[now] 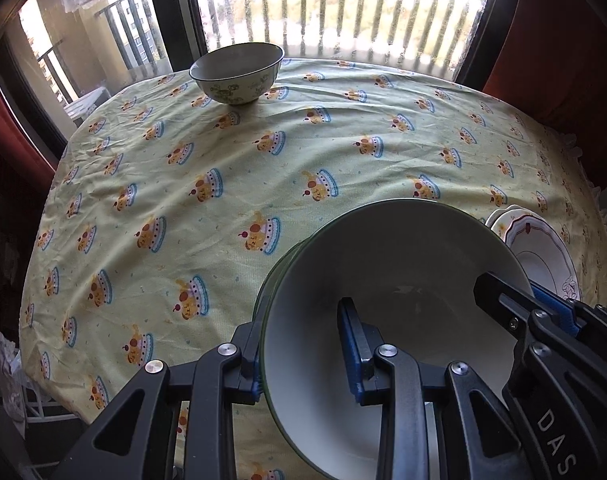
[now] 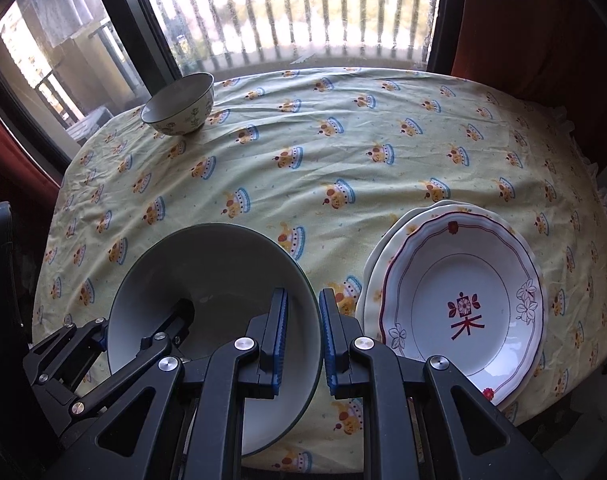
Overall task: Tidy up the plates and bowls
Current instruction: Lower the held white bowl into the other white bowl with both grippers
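- Left wrist view: the left tongs [image 1: 307, 354] are clenched on the left rim of the big bowl [image 1: 403, 264]. One blue-padded finger sits inside the wall, the other outside it.
- The big bowl is white inside with a dark green rim and fills the lower right of this view, over the near part of the worktop [image 1: 263, 152].
- The right tongs [image 1: 543, 300] grip the opposite, right rim of the same bowl, one finger inside and one outside.
- A small bowl [image 1: 237, 74] with a green leaf print stands upright at the far left edge of the worktop, well apart from the big bowl.
- Plates [image 1: 543, 248] lie stacked at the right, partly hidden behind the big bowl's rim.
- A yellow cloth with a cake print covers the worktop. A window [image 1: 343, 4] with railings lies beyond it.
- Right wrist view: the right tongs [image 2: 303, 344] are clenched on the right rim of the big bowl [image 2: 207, 268].
- The left tongs [image 2: 143, 328] hold the bowl's left rim.
- The plates [image 2: 459, 304] lie just beside the big bowl, to its right. The top one is white with a red scalloped border and a red flower mark at centre.
- The small bowl [image 2: 179, 104] stands at the far left.
- Whether the big bowl touches the cloth cannot be told.
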A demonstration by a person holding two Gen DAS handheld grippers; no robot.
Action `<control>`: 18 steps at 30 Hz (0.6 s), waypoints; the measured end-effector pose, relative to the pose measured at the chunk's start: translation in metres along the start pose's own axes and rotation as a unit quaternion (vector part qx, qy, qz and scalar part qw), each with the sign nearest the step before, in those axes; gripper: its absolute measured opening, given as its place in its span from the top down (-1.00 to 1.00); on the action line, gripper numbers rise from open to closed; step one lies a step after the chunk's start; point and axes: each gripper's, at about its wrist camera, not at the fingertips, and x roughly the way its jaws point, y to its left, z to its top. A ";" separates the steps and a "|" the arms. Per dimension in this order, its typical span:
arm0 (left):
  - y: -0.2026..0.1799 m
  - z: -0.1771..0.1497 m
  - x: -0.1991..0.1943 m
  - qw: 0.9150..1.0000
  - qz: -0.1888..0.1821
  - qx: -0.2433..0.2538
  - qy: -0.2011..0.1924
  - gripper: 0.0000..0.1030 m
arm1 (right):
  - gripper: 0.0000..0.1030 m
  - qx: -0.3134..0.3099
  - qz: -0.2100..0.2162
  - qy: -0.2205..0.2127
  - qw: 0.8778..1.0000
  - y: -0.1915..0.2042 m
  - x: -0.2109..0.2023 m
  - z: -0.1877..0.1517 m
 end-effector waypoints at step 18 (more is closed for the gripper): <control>0.001 0.006 0.002 1.000 0.012 -0.009 0.002 0.43 | 0.62 -0.006 0.019 0.019 1.000 -0.001 0.021 0.011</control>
